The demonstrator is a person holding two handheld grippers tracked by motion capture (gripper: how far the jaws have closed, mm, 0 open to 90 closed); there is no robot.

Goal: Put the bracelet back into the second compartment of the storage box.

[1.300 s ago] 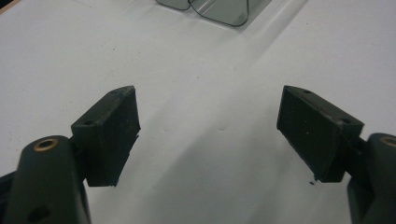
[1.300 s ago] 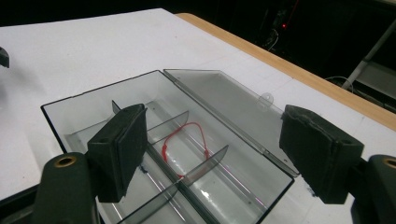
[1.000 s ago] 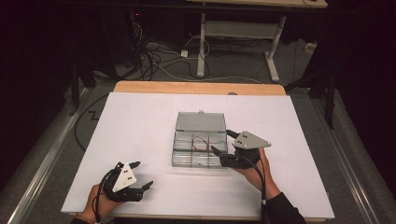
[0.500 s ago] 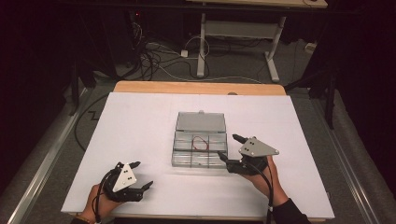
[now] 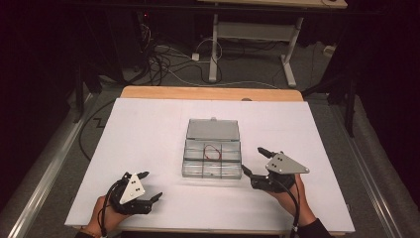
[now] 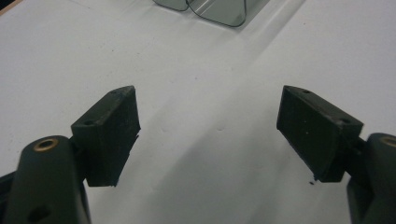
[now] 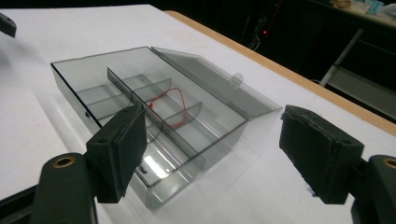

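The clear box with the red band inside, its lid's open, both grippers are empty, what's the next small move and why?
Probably bring the right gripper forward to the lid: it sits just beside the clear box, jaws open, and the red band already lies in a compartment. The left gripper is farther off.

Box [image 5: 212, 153] mid-table [image 5: 148, 129], loop [image 5: 213, 150] inside, grippers flanking nearer.

Setting: probably a lab | white-covered table [image 5: 148, 124] | cables [image 5: 163, 64] on floor | dark surroundings
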